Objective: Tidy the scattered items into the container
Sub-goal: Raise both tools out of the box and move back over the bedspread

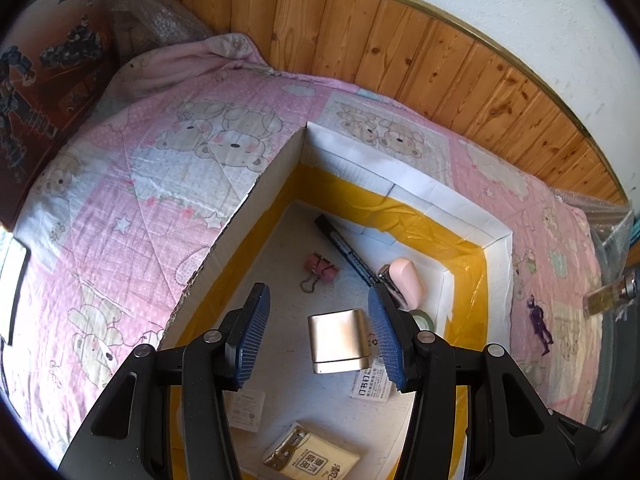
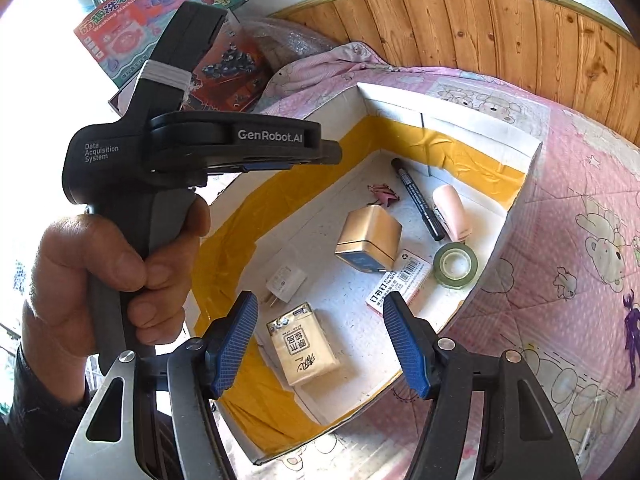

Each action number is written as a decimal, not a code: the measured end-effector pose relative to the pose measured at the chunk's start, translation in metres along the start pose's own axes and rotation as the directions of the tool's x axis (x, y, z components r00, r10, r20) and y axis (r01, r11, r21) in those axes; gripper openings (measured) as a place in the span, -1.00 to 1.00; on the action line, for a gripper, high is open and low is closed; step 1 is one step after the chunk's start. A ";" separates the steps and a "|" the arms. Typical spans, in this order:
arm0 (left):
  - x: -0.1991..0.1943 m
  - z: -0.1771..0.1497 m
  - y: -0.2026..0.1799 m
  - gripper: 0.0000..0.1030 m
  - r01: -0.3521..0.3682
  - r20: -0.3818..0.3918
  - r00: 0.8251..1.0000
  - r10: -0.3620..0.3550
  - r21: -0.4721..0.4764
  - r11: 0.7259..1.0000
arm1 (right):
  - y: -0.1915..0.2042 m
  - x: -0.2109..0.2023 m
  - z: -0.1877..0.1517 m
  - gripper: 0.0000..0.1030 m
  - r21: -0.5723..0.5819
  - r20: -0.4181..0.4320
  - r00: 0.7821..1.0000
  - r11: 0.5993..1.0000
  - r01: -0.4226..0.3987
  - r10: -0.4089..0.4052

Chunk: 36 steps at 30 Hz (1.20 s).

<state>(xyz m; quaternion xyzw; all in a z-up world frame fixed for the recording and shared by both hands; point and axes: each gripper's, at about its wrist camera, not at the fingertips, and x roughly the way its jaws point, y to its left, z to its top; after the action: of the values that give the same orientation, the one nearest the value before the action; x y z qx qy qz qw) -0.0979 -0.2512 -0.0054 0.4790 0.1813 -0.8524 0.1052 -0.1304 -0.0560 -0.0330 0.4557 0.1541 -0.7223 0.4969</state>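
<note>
Blue ribbed pads of the right gripper [image 2: 320,344] are seen spread wide with nothing between them, above the near end of the open white cardboard box with yellow tape lining [image 2: 532,152]. Jaws of the left gripper [image 1: 318,336] are likewise held apart and empty over the same box, which rests on the pink bear-print quilt [image 1: 132,184].

A person's left hand [image 2: 108,280] is recorded gripping the left device's handle, marked "GenRobot.AI" and "Data Acquisition System".

Contents noted inside the box:
- 1 beige tissue packet with Chinese print [image 2: 304,344], long axis running toward the near wall.
- 1 white staple box with barcode [image 2: 400,282], partly under 1 gold metal tin [image 2: 370,240].
- 1 black marker pen [image 2: 418,200], lying diagonally, capped tip toward the far corner.
- 1 pink stapler [image 2: 450,212], roughly parallel to the marker.
- 1 green tape roll [image 2: 456,264], flat.
- 1 pink binder clip [image 2: 384,194].
- 1 white plug adapter [image 2: 284,282].

Outside the box, 1 purple toy figure [image 2: 632,336] lies on the quilt. A toy carton behind reads "Washing Machine".
</note>
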 end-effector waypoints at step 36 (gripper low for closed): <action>-0.082 -0.052 -0.095 0.05 0.072 0.118 0.989 -0.086 0.120 0.990 | -0.016 -0.118 -0.031 0.23 -0.093 0.153 0.987 0.995 -0.032 0.046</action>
<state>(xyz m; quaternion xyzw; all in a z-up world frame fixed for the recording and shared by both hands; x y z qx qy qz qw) -0.0481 -0.1431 0.0596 0.4234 0.1439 -0.8928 0.0544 -0.1174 0.0406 0.0422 0.3780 0.1385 -0.7379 0.5417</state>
